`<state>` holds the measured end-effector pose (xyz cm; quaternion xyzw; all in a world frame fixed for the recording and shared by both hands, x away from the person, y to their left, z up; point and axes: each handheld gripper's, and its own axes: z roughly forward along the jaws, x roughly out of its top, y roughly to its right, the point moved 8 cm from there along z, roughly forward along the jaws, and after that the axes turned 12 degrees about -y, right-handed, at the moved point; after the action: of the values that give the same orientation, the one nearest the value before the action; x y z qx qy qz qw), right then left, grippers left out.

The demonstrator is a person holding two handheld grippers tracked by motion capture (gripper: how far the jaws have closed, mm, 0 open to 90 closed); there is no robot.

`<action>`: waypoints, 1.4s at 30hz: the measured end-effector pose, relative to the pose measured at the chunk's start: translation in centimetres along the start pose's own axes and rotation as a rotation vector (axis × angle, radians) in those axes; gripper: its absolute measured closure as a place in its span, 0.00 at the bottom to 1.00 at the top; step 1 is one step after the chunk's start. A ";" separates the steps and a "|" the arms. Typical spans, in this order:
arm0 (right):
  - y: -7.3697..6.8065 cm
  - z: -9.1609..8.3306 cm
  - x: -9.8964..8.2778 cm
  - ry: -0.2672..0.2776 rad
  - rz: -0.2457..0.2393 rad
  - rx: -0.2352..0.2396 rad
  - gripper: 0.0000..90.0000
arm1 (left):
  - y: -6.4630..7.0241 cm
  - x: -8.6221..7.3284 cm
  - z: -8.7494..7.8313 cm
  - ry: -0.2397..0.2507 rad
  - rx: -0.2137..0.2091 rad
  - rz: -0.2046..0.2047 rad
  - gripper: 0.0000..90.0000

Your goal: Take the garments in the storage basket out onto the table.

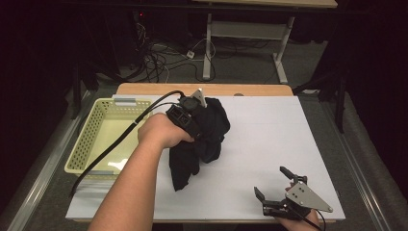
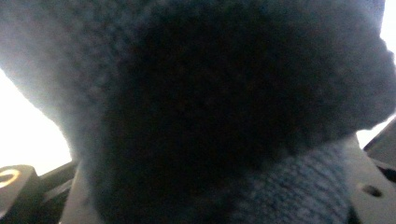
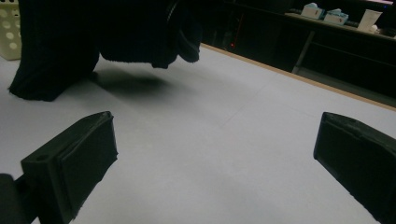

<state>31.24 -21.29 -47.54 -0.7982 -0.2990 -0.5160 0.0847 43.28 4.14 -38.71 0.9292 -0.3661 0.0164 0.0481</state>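
Right gripper (image 1: 273,184) at near table edge, jaws spread wide, nothing between. Left gripper (image 1: 192,113) pinching black knit garment (image 1: 202,139), hem dragging on white tabletop (image 1: 269,130) beside yellow basket (image 1: 94,130).

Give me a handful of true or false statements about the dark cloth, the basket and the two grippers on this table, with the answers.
1. The left gripper holds the black cloth. True.
2. The whole cloth lies flat on the table. False: part hangs lifted, casting a shadow, while its lower end touches the white tabletop.
3. The right gripper has open jaws with nothing between them. True.
4. The cloth is inside the yellow basket. False: it is beside the basket, over the tabletop.
5. The right gripper grips the basket. False: it is near the table's front edge.
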 end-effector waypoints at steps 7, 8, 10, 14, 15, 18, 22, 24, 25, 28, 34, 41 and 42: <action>-0.1 0.1 -0.1 -0.003 -0.010 0.002 0.00 | -0.3 -0.1 2.8 0.043 -0.024 -0.010 0.50; -0.1 0.1 -0.1 -0.004 -0.013 0.002 0.00 | -0.2 -0.1 3.3 0.046 -0.033 -0.006 0.50; -0.1 0.2 -0.1 -0.005 -0.013 0.001 0.00 | -0.1 -0.2 4.2 0.050 -0.030 0.016 0.50; -0.3 0.2 -0.2 -0.011 -0.020 0.003 0.00 | -0.1 -0.3 6.0 0.068 -0.023 0.031 0.50; -0.3 0.3 -0.2 -0.011 -0.021 0.003 0.00 | -0.1 -0.3 6.4 0.083 -0.036 0.028 0.50; -0.3 0.3 -0.2 -0.013 -0.024 0.003 0.00 | -0.2 -0.5 7.1 0.128 -0.050 0.032 0.49; -0.4 0.4 -0.3 -0.015 -0.025 0.005 0.00 | -0.3 -0.7 8.0 0.185 -0.061 0.037 0.49; -0.5 0.5 -0.3 -0.017 -0.028 0.005 0.00 | -0.2 -0.7 8.6 0.216 -0.067 0.036 0.48; -0.6 0.5 -0.3 -0.017 -0.031 0.007 0.00 | -0.1 -0.7 8.9 0.232 -0.069 0.036 0.47; -0.7 0.5 -0.3 -0.020 -0.037 0.007 0.00 | 0.2 -0.6 9.7 0.289 -0.061 0.050 0.45; -0.9 0.7 -0.5 -0.028 -0.039 0.010 0.00 | 0.5 -0.8 10.9 0.416 -0.053 0.050 0.39; -1.2 0.9 -0.7 -0.037 -0.048 0.013 0.00 | 0.3 -1.7 12.0 0.586 -0.077 0.036 0.32; -1.2 0.9 -0.7 -0.039 -0.049 0.015 0.00 | 0.3 -1.8 12.1 0.613 -0.082 0.035 0.31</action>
<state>31.05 -20.14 -48.77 -0.7999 -0.3236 -0.5001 0.0722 41.69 3.89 -50.86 0.8718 -0.3507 0.2821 0.1936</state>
